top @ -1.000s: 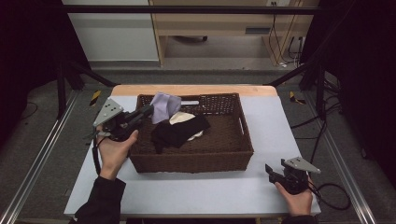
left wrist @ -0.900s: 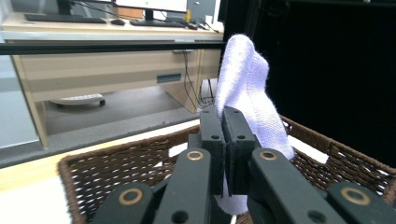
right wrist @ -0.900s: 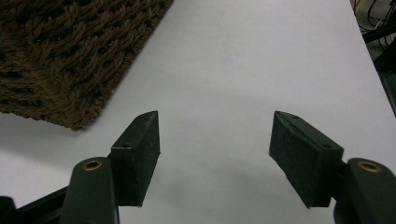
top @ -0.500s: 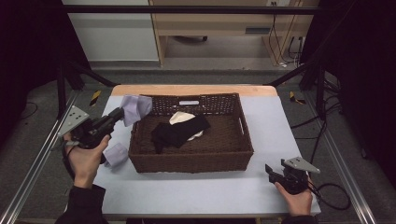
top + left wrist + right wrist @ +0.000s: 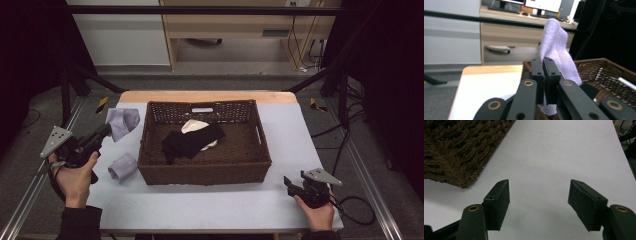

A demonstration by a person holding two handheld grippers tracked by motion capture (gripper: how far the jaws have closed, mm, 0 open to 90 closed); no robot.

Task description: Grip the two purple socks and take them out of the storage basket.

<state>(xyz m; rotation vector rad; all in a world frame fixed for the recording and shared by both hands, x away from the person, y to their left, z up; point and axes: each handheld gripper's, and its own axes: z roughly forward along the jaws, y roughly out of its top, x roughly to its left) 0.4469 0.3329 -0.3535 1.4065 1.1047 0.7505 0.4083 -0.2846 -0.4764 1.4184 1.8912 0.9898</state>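
Left of the basket (image 5: 205,145), left tongs (image 5: 103,132): raised above the worktop (image 5: 210,210), angled up and toward the basket, gripped from below by the left hand (image 5: 75,175); jaws clamped on a lilac sock (image 5: 122,122) hanging from their tips. Second lilac sock (image 5: 121,166): flat on the worktop below those tongs. Right tongs (image 5: 287,182): low at the worktop's near right corner, pointing at the basket, jaws apart, nothing between.

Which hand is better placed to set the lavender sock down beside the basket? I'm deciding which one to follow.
Left. The left gripper is shut on the lavender sock, above the table left of the basket. The right gripper rests open and empty.
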